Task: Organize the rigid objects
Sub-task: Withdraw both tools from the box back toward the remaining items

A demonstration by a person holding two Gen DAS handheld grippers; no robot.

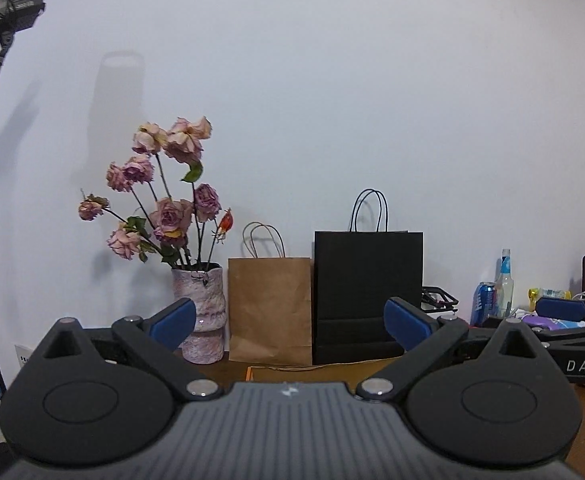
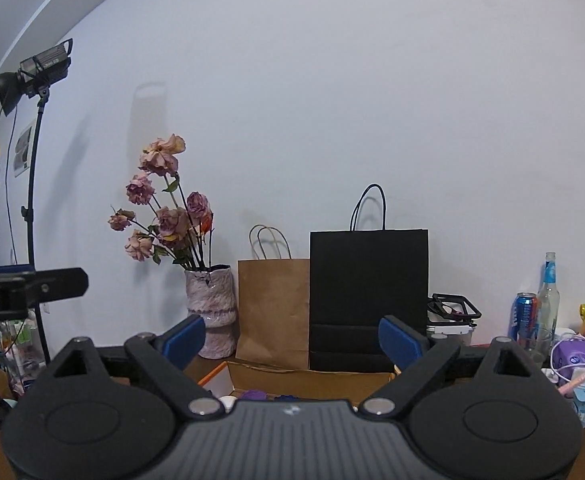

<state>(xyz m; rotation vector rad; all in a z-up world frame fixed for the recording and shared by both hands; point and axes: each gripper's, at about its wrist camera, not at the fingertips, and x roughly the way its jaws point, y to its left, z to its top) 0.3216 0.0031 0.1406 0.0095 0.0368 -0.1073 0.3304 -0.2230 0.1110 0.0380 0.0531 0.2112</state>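
Jaws on both my left gripper and right gripper stand wide, nothing between them; small purple pieces sit in the cardboard box just below; probably light, hard, slick; I'd pinch across the sides.

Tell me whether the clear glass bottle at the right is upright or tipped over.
Upright. The clear glass bottle stands on its base beside the blue can, its neck pointing straight up, in both wrist views.

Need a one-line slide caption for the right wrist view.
Open right gripper faces vase of dried roses, brown bag, black bag.
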